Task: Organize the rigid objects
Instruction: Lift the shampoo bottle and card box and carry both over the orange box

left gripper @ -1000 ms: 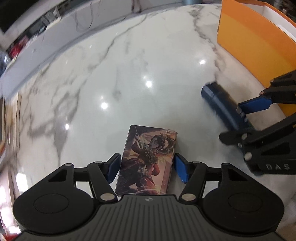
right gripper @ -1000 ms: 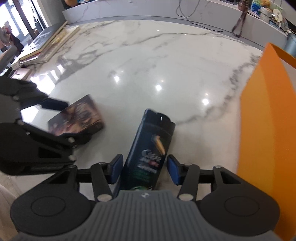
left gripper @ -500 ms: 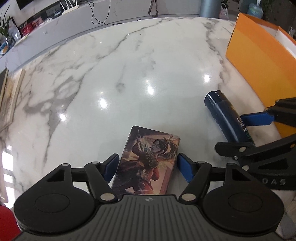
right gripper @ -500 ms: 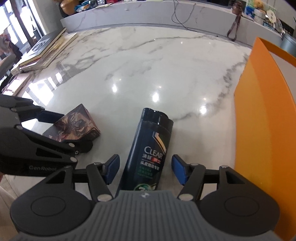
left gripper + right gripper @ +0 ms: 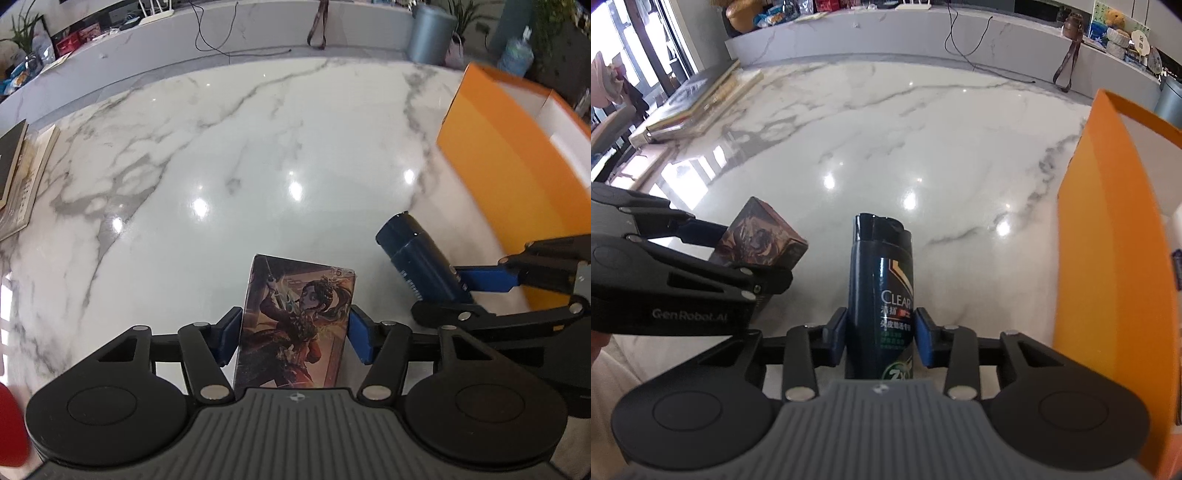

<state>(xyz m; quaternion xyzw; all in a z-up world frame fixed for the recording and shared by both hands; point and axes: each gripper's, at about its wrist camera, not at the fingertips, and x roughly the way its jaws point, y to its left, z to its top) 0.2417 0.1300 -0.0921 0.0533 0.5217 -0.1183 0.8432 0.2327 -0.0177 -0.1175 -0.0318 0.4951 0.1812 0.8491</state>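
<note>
Beside the orange box (image 5: 1108, 258), the right gripper (image 5: 880, 334) is clamped on the shampoo bottle (image 5: 882, 280), and the left gripper (image 5: 294, 332) on the illustrated box (image 5: 295, 321), farther from it. Lift both level above the table (image 5: 258, 166), clearing the orange wall before lowering. Half a second ago, both pairs of pads stood apart.

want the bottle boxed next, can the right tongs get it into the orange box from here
Probably yes. The right tongs are shut on the bottle, and the orange box stands just to their right with its top open. Nothing lies between them, though the bottle must clear the tall wall.
</note>
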